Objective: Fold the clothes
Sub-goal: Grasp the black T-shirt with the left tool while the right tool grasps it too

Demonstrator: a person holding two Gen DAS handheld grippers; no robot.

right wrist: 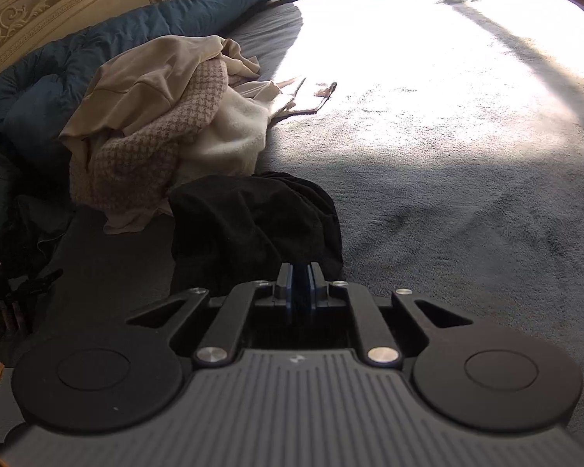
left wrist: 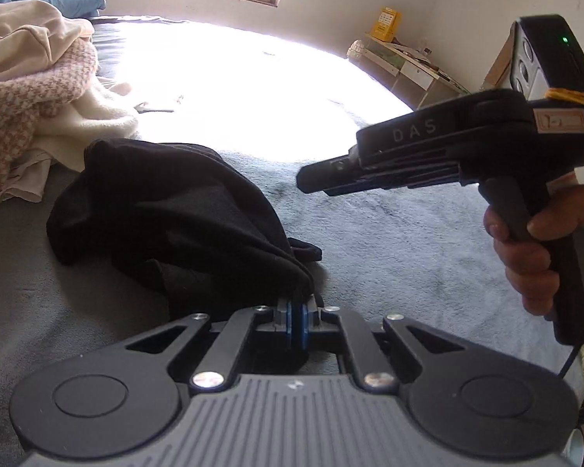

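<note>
L hand-held gripper (left wrist: 296, 303) clamped shut; R hand-held gripper (right wrist: 300, 272) nearly closed, pistol-gripped.

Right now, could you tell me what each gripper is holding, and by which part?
The left gripper pinches a bunched edge of the black garment. The right gripper holds nothing; its jaws look nearly closed.

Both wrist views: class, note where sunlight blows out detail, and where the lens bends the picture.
Left wrist view: glare whitens the bed beyond the black garment; walls curve at the dark corners. Right wrist view: the same sun patch washes out the bed's upper right, the clothes pile sits in shade.
</note>
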